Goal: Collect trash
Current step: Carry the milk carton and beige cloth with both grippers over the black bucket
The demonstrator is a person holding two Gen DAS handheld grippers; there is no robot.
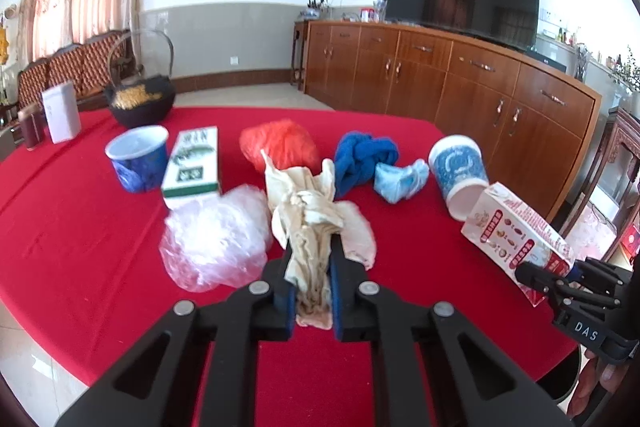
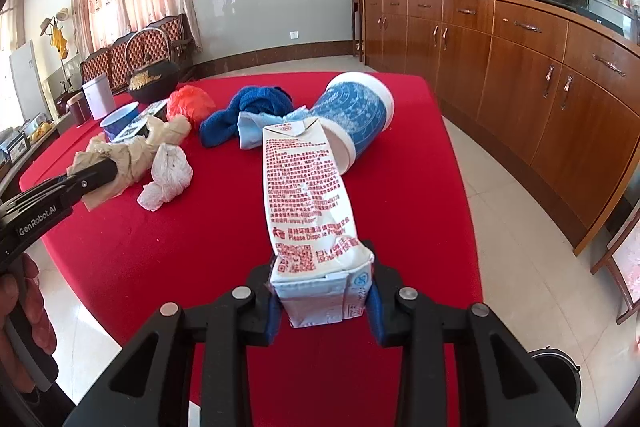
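My left gripper (image 1: 311, 251) is shut on a crumpled beige cloth (image 1: 310, 215) that lies on the red tablecloth (image 1: 80, 219); the cloth bunches up between the blue pads. From the right wrist view that same gripper (image 2: 108, 173) pinches the beige cloth (image 2: 132, 151). My right gripper (image 2: 322, 281) is shut on the base of a white milk carton (image 2: 306, 187) with red print, which stretches away over the table. In the left wrist view the carton (image 1: 516, 231) sticks out of the right gripper (image 1: 532, 277) at the table's right edge.
Around the cloth lie a clear plastic bag (image 1: 216, 239), a red bag (image 1: 280, 143), a blue towel (image 1: 360, 155), a light blue wad (image 1: 400, 179), a tipped cup (image 1: 460, 171), an upright blue cup (image 1: 138, 157) and a green box (image 1: 194, 163). A dark bin (image 2: 560, 379) stands on the floor.
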